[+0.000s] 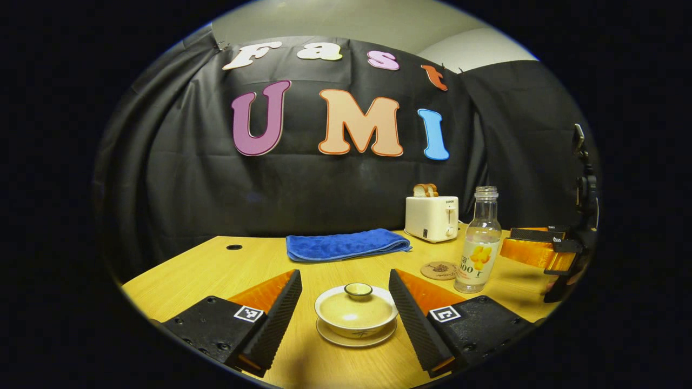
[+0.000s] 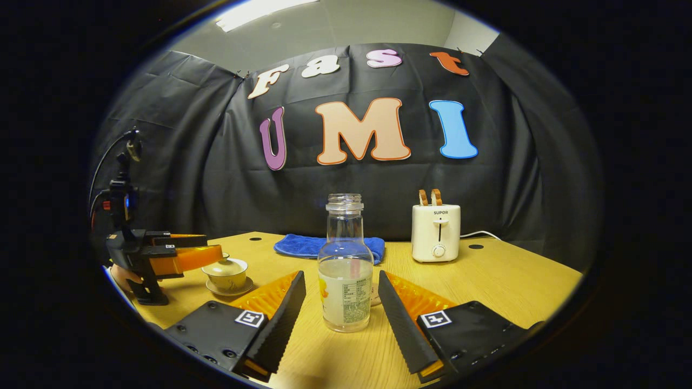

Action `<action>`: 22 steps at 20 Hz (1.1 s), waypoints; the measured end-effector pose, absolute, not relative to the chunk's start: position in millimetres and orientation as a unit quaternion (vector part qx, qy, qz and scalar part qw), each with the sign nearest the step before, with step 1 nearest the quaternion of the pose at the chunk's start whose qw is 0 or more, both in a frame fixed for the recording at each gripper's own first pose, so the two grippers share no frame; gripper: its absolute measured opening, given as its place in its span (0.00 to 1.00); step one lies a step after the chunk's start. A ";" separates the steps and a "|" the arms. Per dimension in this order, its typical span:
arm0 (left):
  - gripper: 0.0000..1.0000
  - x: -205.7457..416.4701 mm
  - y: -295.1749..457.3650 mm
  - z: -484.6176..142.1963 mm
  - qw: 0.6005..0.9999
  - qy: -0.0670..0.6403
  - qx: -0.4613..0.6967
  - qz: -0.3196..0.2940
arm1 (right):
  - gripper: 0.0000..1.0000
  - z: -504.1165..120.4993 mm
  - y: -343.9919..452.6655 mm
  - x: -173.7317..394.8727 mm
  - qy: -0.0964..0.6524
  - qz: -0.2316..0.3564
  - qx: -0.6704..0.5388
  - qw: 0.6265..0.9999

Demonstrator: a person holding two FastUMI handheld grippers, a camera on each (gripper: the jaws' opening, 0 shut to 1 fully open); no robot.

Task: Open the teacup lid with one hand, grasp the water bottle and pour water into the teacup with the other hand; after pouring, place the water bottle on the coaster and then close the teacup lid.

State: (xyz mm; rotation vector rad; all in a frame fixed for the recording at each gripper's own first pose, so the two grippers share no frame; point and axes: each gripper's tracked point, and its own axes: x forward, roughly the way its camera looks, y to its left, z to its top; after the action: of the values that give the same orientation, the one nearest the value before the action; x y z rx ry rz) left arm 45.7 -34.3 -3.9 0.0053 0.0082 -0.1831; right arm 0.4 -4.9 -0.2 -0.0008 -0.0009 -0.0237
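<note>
A: Left gripper [image 1: 345,302] first. Fingers spread wide, nothing clamped. Framed between them, clear of both: teacup [image 1: 356,316], pale cream, squat, seated on a matching saucer [image 1: 357,336].

B: Lid?

A: Lid [image 1: 357,302] on, domed, small round knob on top. Sits square on the cup.

B: Past the cup, same view?

A: Off to the right, beyond the right finger: water bottle [image 1: 479,242], clear, uncapped, upright, yellow fruit label, partly filled. Coaster [image 1: 439,270], round and brown, just beside the bottle's left side, apparently touching its base. Farther back, blue towel [image 1: 346,244] folded flat, then cream toaster [image 1: 431,217] with two bread slices standing up in it.

B: Right gripper [image 2: 341,308]?

A: Also spread apart, holding nothing. Bottle [image 2: 345,270] standing centred in the gap, a little ahead of the tips, touching neither finger. Liquid up to roughly half of the body; printed label facing the camera.

B: Coaster from there?

A: Just a sliver peeking out at the bottle's right, too little to describe.

B: And the rest?

A: Far left in right gripper view: other gripper [image 2: 178,256] hovering close to the teacup [image 2: 227,274]. Towel [image 2: 303,246] behind the bottle, toaster [image 2: 436,231] right of it. All on a light wooden table [image 2: 497,281].
</note>
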 end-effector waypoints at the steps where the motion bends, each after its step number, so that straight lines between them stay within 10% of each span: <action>1: 0.95 48.9 -34.1 -4.1 0.996 0.005 0.002 -0.093 | 0.88 0.1 -4.9 0.3 -0.001 -0.012 0.000 1.000; 11: 0.82 65.0 -45.7 -19.2 0.992 0.053 0.024 -0.114 | 0.88 0.9 -5.8 1.1 -0.001 -0.011 0.000 1.000; 22: 0.31 67.5 -48.8 -25.0 0.989 0.076 0.036 -0.119 | 0.88 0.5 -5.3 0.7 -0.001 -0.011 0.000 1.000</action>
State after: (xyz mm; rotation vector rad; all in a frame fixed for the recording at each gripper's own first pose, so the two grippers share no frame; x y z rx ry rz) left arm 67.5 -48.8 -25.0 0.0724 0.1517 -0.2381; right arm 0.7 -5.3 0.5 -0.0003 -0.0015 -0.0226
